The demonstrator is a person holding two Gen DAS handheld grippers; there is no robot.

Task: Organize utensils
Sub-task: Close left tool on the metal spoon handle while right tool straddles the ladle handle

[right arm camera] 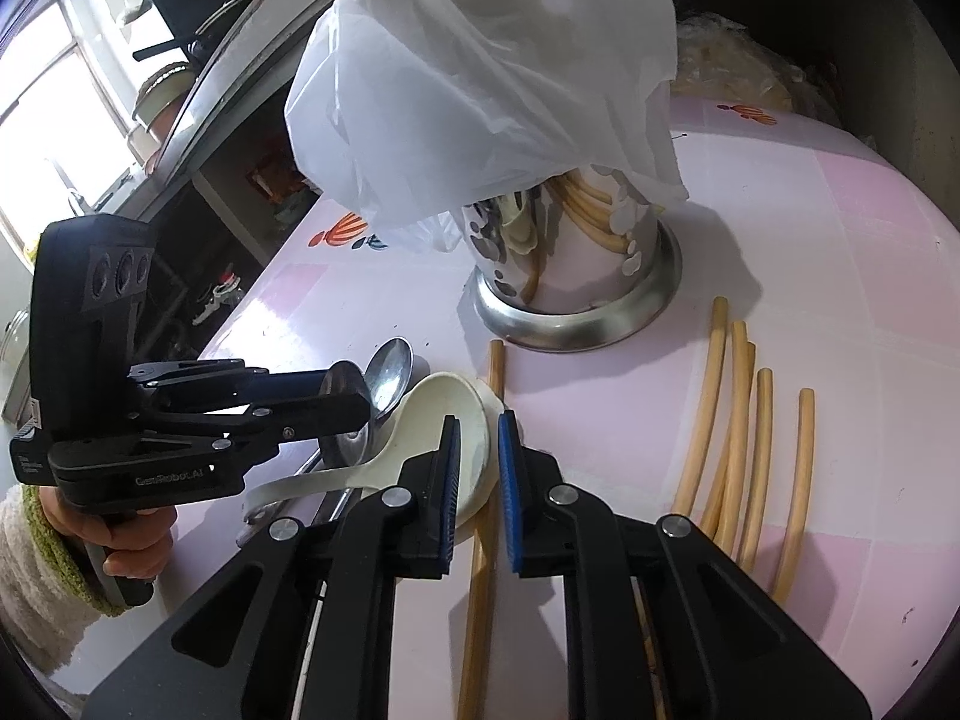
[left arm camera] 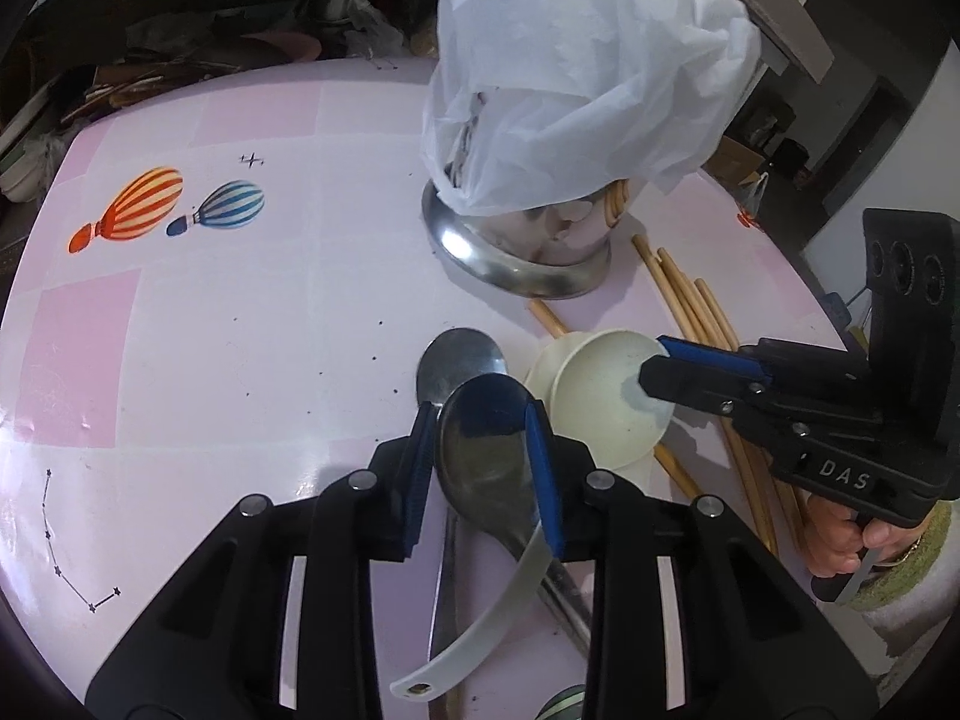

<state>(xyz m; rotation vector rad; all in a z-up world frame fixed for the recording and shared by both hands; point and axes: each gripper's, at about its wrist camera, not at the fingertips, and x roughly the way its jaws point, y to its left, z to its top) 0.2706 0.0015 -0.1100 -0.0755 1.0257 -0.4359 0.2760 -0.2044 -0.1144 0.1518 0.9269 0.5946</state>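
We're at the pick-up step. Our left claw [left arm camera: 483,468] pinches the bowl of a steel spoon [left arm camera: 486,450], pads pressed on both edges, spoon lifted off the pink surface [left arm camera: 180,360]. A second steel spoon [left arm camera: 459,363] lies flat just beyond it. Our right claw [right arm camera: 477,480] is narrowed onto the rim of a cream spoon [right arm camera: 444,420], pinching it, we judge; that spoon rests on the surface beside the steel ones, on top of another cream one.

Next move as we read it: carry both to the steel holder [right arm camera: 576,276] and drop them in handle-down.

In the way: a white plastic bag [right arm camera: 480,78] drapes over the holder's mouth, so the opening is hidden. Bamboo chopsticks [right arm camera: 738,432] lie loose to the right, and one chopstick [right arm camera: 486,540] runs under the right claw. The two claws sit close together, so lifting one may nudge the other.
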